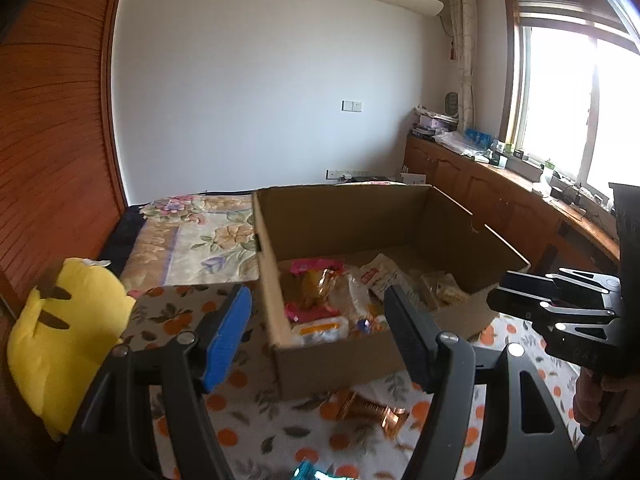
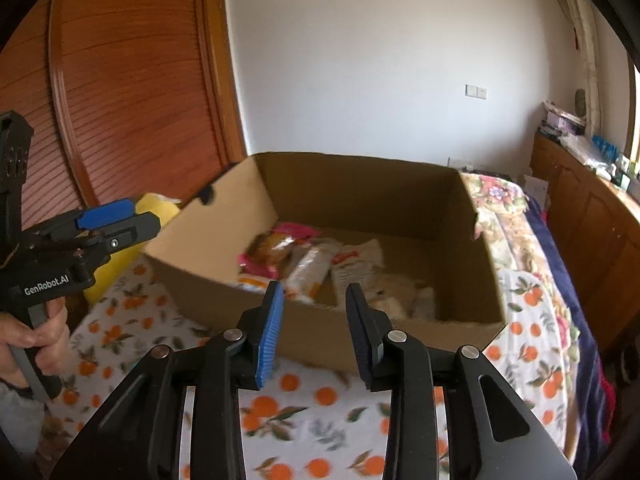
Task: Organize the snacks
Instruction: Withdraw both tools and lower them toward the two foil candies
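Nearest to us: both grippers empty, nothing between the jaws. Left gripper [image 1: 318, 320] stands wide apart; right gripper [image 2: 314, 312] has a narrow gap, pads not touching anything.

Landmark is the cardboard box [image 1: 280, 240] on the orange-print sheet [image 2: 304, 400]. Just in front of the box's near wall, a copper-foil snack [image 1: 372, 412] lies loose on the sheet, and a teal wrapper [image 1: 308, 474] peeks in at the frame edge, nearer still. We judge these 2 are what's left to collect.

Inside the box: a pink packet [image 1: 316, 266], a clear bread bag [image 1: 320, 330] and a white-and-red pouch [image 1: 380, 274] piled to the left; the right half of the floor looks bare.

Our call for the step: we drop the left gripper onto the foil snack, pinch across its short side gently since foil crushes, lift clear of the box's wall, release into the bare right half.

Left of the box: yellow plush [image 1: 60, 336], keep clear.
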The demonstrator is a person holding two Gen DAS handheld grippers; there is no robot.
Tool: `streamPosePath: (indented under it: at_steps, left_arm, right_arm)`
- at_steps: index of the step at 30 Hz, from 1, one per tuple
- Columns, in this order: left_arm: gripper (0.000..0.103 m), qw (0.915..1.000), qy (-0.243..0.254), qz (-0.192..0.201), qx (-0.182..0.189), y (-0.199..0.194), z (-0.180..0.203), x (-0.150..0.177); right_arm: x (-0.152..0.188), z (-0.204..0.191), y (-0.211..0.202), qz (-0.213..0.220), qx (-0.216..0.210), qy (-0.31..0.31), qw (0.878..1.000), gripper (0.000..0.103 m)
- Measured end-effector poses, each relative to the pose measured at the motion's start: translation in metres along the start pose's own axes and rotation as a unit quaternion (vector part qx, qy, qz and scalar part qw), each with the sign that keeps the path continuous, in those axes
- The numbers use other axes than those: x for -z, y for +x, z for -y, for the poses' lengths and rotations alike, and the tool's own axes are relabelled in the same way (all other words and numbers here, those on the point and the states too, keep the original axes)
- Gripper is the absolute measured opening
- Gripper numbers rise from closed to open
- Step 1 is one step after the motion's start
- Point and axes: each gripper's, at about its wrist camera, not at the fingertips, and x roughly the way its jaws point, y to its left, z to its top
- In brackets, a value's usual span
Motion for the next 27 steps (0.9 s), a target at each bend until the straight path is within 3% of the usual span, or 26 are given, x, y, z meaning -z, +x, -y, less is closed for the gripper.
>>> streamPosePath:
  at_steps: [9, 14, 27]
  left_arm:
    - [0.070, 0.9998, -0.003, -0.019, -0.003, -0.015, -0.009, 0.034]
    - [0.070, 0.9995, -0.008, -0.031, -0.003, -0.015, -0.014, 0.054]
    - [0.070, 0.9957, -0.041, -0.082, -0.008, -0.006, -0.030, 0.102]
  right_arm:
    - [0.021, -0.047, 0.005, -0.030, -0.036, -0.031, 0.998, 0.032]
    - [0.035, -0.067, 0.017, -0.058, -0.044, -0.062, 0.995, 0.039]
    - [0.057, -0.077, 0.074, -0.138, -0.061, -0.070, 0.986, 0.042]
